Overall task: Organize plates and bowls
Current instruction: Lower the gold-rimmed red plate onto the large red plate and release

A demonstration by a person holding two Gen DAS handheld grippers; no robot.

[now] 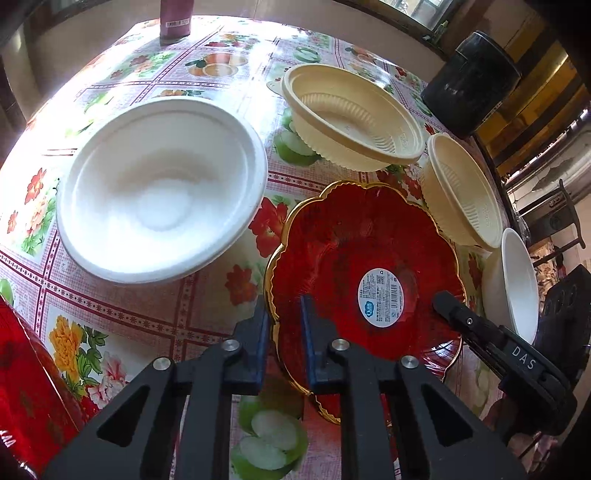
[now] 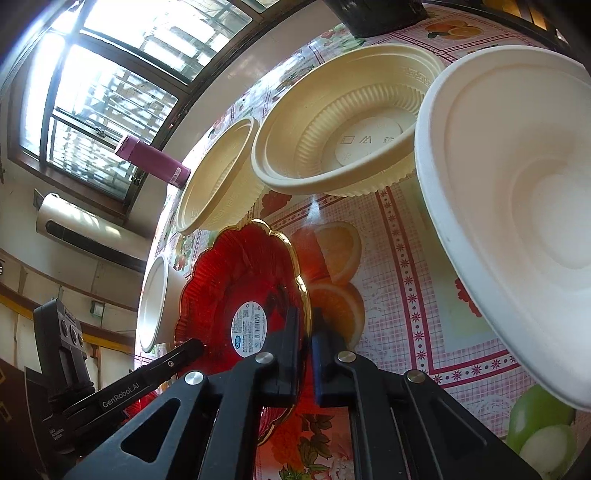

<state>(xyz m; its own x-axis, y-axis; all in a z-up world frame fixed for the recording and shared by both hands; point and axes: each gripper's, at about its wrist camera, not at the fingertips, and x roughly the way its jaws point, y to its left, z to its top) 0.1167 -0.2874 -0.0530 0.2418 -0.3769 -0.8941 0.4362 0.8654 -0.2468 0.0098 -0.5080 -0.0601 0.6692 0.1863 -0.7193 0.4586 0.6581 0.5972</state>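
Observation:
A red glass plate (image 1: 351,251) with a gold scalloped rim and a round white label lies on the flowered tablecloth. My left gripper (image 1: 284,325) is shut on its near-left rim. My right gripper (image 2: 308,343) is shut on the opposite rim of the same plate (image 2: 236,273); its fingers (image 1: 458,314) show in the left wrist view. A white bowl (image 1: 162,188) sits left of the plate, two cream ribbed bowls (image 1: 354,114) (image 1: 461,192) behind it, another white bowl (image 1: 517,284) to the right.
A purple bottle (image 1: 175,18) stands at the table's far edge. A black cylindrical container (image 1: 472,81) stands at the far right. A red patterned object (image 1: 29,387) lies at the near left. Windows (image 2: 110,74) show behind the table.

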